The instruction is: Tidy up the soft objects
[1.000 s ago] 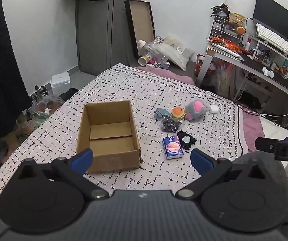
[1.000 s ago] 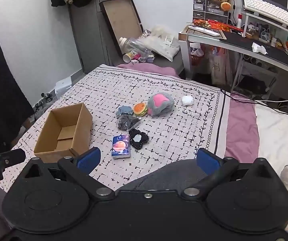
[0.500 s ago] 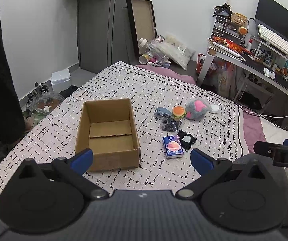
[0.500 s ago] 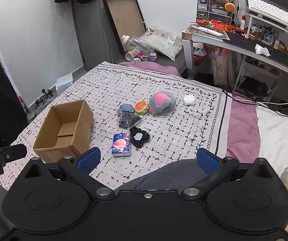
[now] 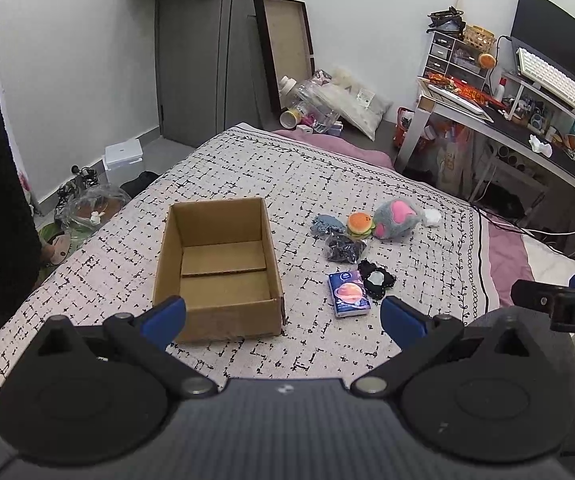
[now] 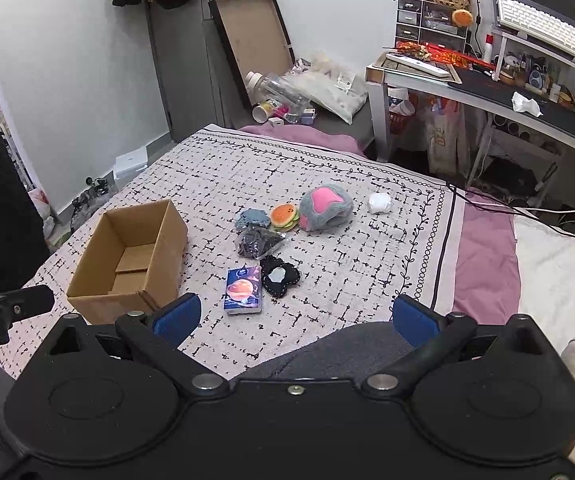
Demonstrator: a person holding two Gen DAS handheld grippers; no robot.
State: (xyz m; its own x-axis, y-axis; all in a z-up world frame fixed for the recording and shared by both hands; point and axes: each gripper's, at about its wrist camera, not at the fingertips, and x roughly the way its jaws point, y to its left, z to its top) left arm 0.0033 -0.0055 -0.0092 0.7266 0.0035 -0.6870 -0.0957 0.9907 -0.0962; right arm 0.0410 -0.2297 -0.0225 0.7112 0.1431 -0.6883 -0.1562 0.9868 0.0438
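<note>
An open, empty cardboard box (image 5: 219, 268) (image 6: 127, 256) sits on the patterned bedspread. To its right lie several soft things: a grey and pink plush paw (image 5: 397, 218) (image 6: 325, 206), a burger toy (image 5: 360, 224) (image 6: 284, 216), a blue-grey item (image 5: 327, 225), a dark bagged item (image 5: 343, 248) (image 6: 257, 242), a black pad (image 5: 376, 279) (image 6: 280, 276), a blue tissue pack (image 5: 348, 293) (image 6: 243, 290) and a small white item (image 5: 431, 217) (image 6: 379, 202). My left gripper (image 5: 283, 314) is open and empty, near the box's front. My right gripper (image 6: 296, 316) is open and empty, short of the tissue pack.
The bed's far edge meets a cluttered floor with bottles and bags (image 5: 327, 104). A desk (image 6: 487, 88) with keyboard and drawers stands at the right. A door (image 5: 191, 60) is at the back. A white pillow (image 6: 559, 272) lies at the right.
Both grippers have risen and tilted slightly, so the box and the soft things sit a little lower in view. Nothing on the bed has moved.
</note>
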